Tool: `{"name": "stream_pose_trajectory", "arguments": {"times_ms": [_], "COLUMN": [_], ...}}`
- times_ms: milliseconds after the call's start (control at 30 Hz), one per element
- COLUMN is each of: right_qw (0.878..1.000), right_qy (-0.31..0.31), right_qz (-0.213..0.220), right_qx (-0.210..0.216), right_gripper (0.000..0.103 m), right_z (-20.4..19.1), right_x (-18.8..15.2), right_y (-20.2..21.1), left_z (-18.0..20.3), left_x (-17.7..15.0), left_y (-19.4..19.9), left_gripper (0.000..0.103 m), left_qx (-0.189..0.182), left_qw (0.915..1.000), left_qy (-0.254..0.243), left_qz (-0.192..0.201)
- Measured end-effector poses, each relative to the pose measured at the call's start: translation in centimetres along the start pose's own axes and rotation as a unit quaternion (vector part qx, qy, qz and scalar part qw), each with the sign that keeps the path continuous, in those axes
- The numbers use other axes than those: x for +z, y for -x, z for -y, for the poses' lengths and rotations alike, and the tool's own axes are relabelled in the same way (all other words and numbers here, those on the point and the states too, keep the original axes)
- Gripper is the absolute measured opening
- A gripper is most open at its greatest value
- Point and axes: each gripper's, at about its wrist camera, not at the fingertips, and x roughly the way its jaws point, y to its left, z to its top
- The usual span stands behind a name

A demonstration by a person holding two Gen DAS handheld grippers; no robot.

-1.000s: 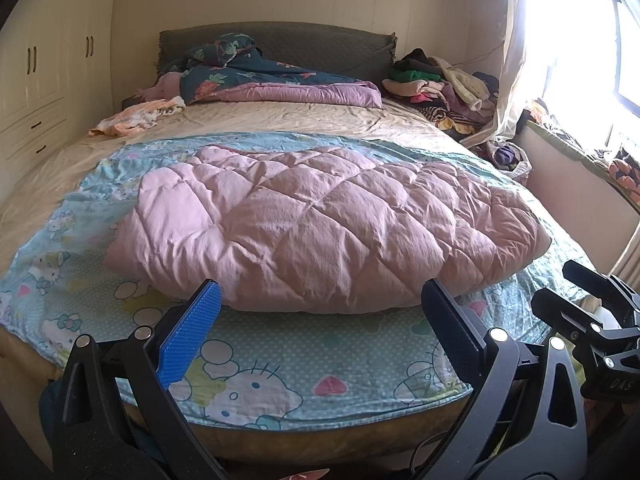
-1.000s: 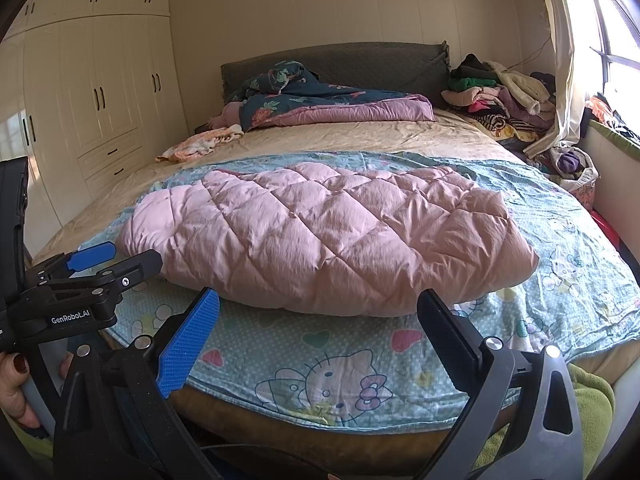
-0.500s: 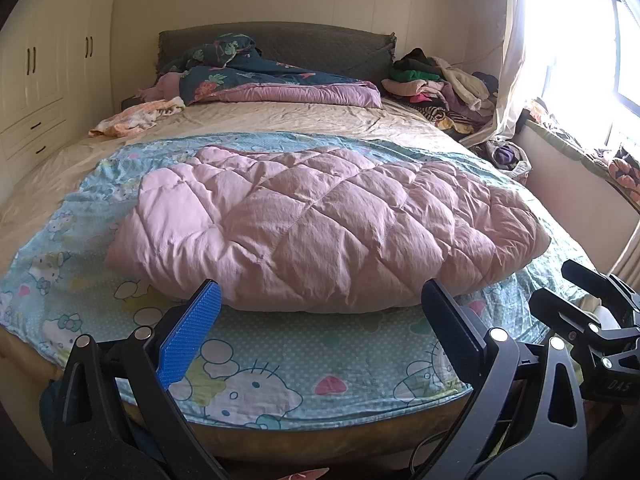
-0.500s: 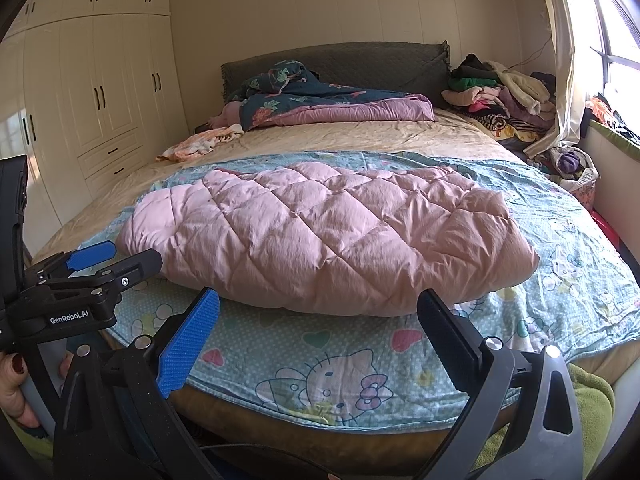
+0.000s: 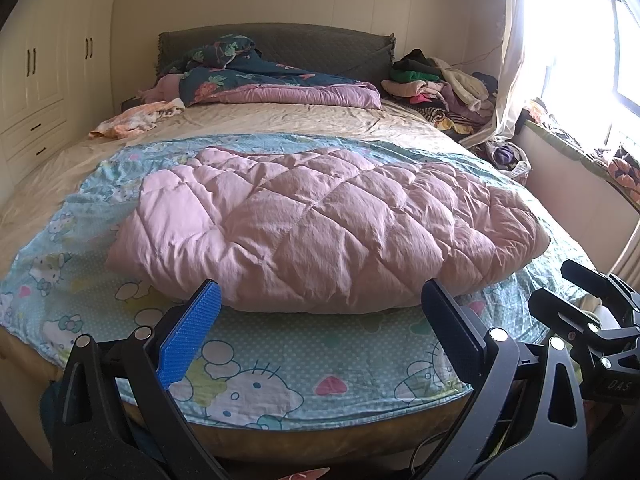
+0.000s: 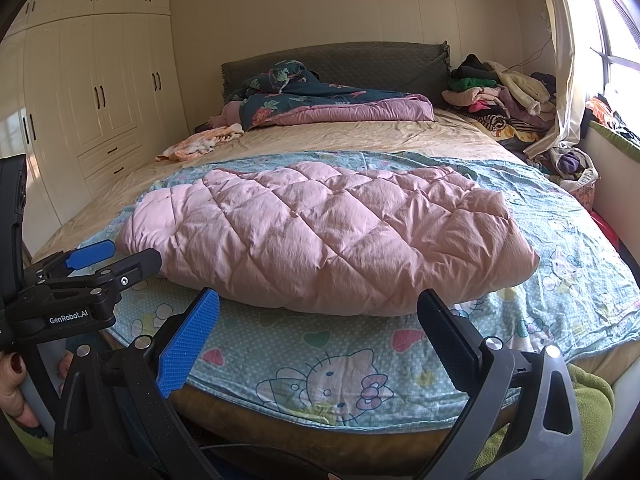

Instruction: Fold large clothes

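Both grippers' jaws gape wide (holding nothing) before the pink quilt (image 5: 328,228).

Puffy pink quilted cloth jacket (image 5: 320,232) with soft wrinkles, thin blue cartoon cotton sheet (image 5: 280,364), bumpy blue rubber finger pad (image 6: 188,344), matt black plastic gripper frame (image 6: 516,408), smooth cream wooden wardrobe (image 6: 100,92)

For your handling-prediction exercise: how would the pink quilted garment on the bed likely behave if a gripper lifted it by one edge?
The pink quilted garment looks puffy and creased, so it would probably drape and sag, not hold its shape. Its padded bulk suggests it is light for its size. Its fabric might slide over the cartoon-print sheet.
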Motion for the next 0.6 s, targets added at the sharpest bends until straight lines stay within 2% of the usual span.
{"name": "stream_pose_trajectory", "arguments": {"times_ms": [600], "right_qw": [1.0], "right_qy": [0.0], "right_qz": [-0.001], "right_qx": [0.001], "right_gripper": [0.099], "right_z": [-0.09], "right_x": [-0.05], "right_y": [-0.03], "left_z": [-0.07], "left_x": [0.21], "left_y": [0.27], "left_gripper": [0.094], "left_qx": [0.007], "left_qw": [1.0], "left_qy": [-0.001], "left_qz": [0.002]}}
